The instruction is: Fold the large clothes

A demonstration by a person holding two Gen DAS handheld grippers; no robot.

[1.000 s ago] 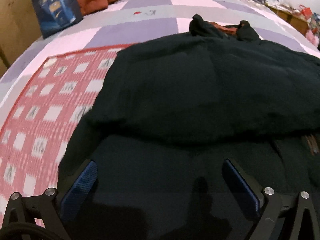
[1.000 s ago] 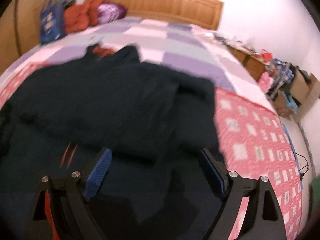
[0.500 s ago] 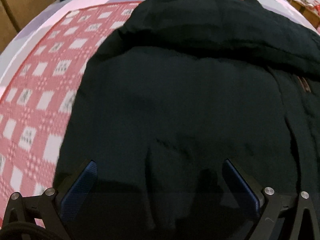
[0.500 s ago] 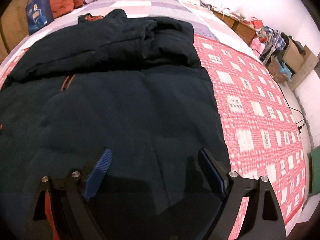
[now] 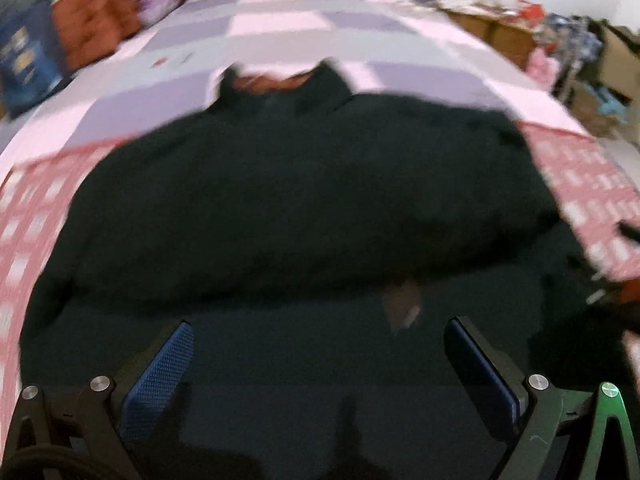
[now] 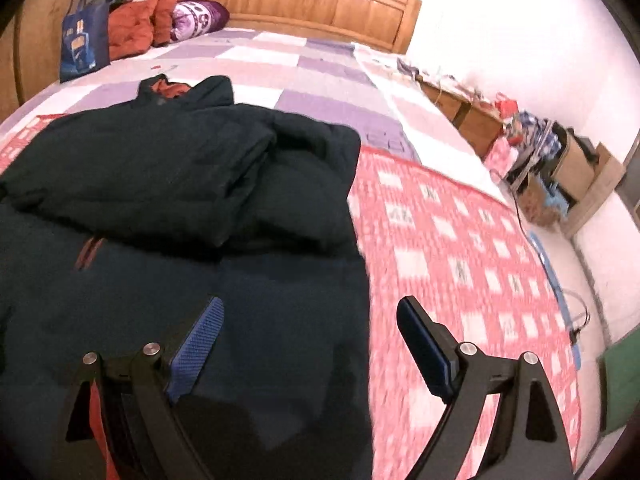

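The left gripper [image 5: 318,354] is hovering with its blue pads spread wide and nothing between them, low over the near half of the dark jacket [image 5: 304,200]; the right gripper [image 6: 310,332] is likewise standing released and empty, straddling the jacket's right edge so that one pad is over dark cloth and the other over the red checked blanket [image 6: 460,248]. The jacket is lying flat across the blanket, collar [image 5: 280,88] pointing away toward the wooden headboard [image 6: 304,0], with both sleeves already laid crosswise over the chest in a thick band. Judging by this, the sleeve fold looks done and the lengthwise fold is coming up: each gripper will probably need to drop to the near hem, which is lying out of sight below both views, pinch a corner, and carry it up toward the collar. The left view is blurring, so finer wrinkles there cannot be read.
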